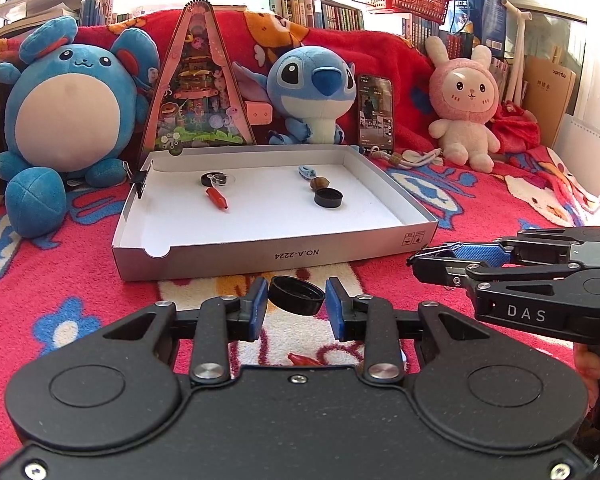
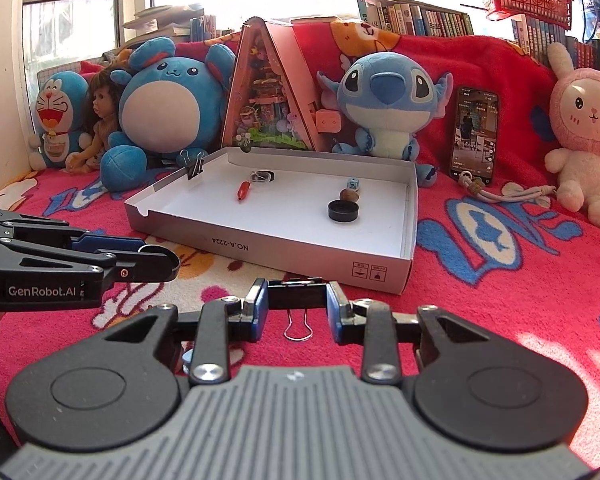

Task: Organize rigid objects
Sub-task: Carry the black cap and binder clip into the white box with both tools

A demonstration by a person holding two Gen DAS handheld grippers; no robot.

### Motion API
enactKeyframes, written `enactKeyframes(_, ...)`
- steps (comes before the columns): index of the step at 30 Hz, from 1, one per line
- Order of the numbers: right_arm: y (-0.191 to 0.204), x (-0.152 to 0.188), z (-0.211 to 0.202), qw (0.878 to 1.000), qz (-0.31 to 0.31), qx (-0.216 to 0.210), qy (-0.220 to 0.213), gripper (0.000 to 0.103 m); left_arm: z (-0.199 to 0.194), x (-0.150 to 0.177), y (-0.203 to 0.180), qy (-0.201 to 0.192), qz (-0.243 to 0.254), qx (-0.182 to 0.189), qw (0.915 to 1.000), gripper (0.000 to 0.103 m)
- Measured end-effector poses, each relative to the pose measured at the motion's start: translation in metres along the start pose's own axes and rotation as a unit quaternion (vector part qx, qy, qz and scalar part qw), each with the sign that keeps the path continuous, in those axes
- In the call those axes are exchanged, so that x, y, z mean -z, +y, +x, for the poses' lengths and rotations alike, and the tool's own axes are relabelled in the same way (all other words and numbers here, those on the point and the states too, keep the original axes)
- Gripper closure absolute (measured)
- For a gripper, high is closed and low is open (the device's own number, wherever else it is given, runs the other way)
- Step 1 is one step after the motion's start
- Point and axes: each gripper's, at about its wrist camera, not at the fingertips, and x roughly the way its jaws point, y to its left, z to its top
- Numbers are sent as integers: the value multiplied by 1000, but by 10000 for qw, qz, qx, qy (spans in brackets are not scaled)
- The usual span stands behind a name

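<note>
Two hand-held grippers hover over a red blanket (image 1: 80, 280) just short of a shallow white box (image 1: 276, 256), each carrying a piece bound for it. The left gripper (image 1: 296, 300) has its blue pads closed on a black cap (image 1: 297, 295), held tilted with its open side up and clear of the blanket; the right gripper (image 2: 296, 300) is clamped on a black binder clip (image 2: 296, 294), gripped across its body so the long axis runs from pad to pad, its wire handle (image 2: 298, 325) hanging loose toward the camera. The deciding relation is plain: the box lies straight ahead of and a little above both sets of jaws, its near wall standing between them and the white floor, so either load would probably have to rise over that wall before release. Both hands sit near the wall, the left facing the notched corner, the right nearer the corner with the printed symbols. Already inside: a second cap (image 1: 329, 198), a red pen-like piece (image 1: 217, 199), a clear-topped disc (image 1: 216, 179), a brown nut-like lump (image 1: 320, 183), a small blue piece (image 1: 305, 171), and another clip (image 2: 196, 168) on the left wall. A red piece (image 1: 305, 359) lies on the blanket below the left jaws.
</note>
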Motion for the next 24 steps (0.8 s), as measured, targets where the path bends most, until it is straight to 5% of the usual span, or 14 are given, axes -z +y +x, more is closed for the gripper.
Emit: enactKeyframes(24,-4,-25,11,9986,272,241,-390,66,15,-37,13,-367,-264,-161,9988,73)
